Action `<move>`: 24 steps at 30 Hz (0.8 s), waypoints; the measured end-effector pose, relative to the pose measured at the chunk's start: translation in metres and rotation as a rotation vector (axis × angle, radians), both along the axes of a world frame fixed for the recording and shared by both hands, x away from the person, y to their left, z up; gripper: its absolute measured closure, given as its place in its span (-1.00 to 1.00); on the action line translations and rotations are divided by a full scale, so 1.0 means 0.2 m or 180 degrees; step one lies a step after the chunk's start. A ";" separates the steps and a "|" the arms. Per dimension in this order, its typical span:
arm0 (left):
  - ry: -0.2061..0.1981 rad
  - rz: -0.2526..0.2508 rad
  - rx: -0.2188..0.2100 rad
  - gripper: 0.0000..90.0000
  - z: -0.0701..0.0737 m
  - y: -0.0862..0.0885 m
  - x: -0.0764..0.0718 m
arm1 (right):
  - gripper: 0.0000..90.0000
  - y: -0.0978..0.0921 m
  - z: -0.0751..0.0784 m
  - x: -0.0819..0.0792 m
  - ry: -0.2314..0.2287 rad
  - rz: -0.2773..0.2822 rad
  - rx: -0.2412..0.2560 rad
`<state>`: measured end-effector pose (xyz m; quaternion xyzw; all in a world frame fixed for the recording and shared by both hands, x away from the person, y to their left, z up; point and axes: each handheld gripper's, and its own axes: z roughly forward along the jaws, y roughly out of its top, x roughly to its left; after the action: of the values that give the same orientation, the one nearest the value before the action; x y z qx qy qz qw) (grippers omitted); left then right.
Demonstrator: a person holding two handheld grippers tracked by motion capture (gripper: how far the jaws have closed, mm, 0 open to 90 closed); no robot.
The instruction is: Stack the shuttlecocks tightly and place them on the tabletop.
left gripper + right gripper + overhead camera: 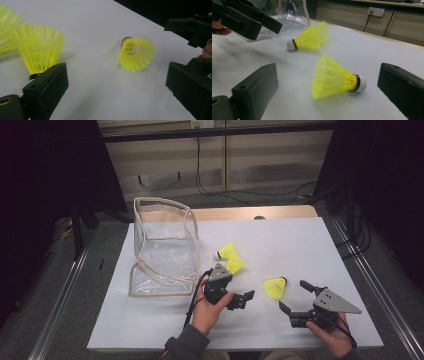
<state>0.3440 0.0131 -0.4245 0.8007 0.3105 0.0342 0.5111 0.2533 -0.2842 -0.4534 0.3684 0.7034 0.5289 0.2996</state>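
The right claw [292, 296] is wide open and holds nothing. A yellow shuttlecock [275, 287] lies on its side on the white desk [310, 250], just at 10 o'clock from this claw, between both claws. The left claw [248, 298] is also open and empty. Two more shuttlecocks [230, 257] lie at 12 o'clock from it, beside a clear bag [162, 247].

The table [300, 240] is seen from above and in front. The two gripper views are taken low over its surface, facing each other, and one yellow shuttlecock [136, 53] [334, 77] is shared close up.
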 end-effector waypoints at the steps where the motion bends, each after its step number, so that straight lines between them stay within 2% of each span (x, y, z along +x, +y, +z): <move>1: 0.0017 -0.0008 -0.0008 -0.90 0.00 0.01 0.00 | -0.94 0.00 0.00 0.00 -0.0001 0.0001 0.0000; 4: 0.0001 0.0002 0.0010 -0.90 -0.01 0.03 0.00 | -0.94 0.00 0.00 0.00 0.0000 0.0005 -0.0004; 8: 0.0032 -0.0005 -0.0044 -0.90 -0.01 0.05 -0.01 | -0.94 0.00 0.00 0.00 -0.0001 0.0000 -0.0003; 12: 0.0012 -0.0069 -0.0028 -0.90 0.00 0.07 -0.03 | -0.94 0.00 0.00 0.00 -0.0002 -0.0002 -0.0004; 24: -0.0062 -0.0122 -0.0031 -0.90 0.00 0.14 -0.04 | -0.94 0.00 0.00 0.00 0.0000 0.0004 0.0001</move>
<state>0.3363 0.0406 -0.4246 0.8037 0.2902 0.0306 0.5186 0.2535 -0.2841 -0.4536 0.3680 0.7036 0.5292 0.2992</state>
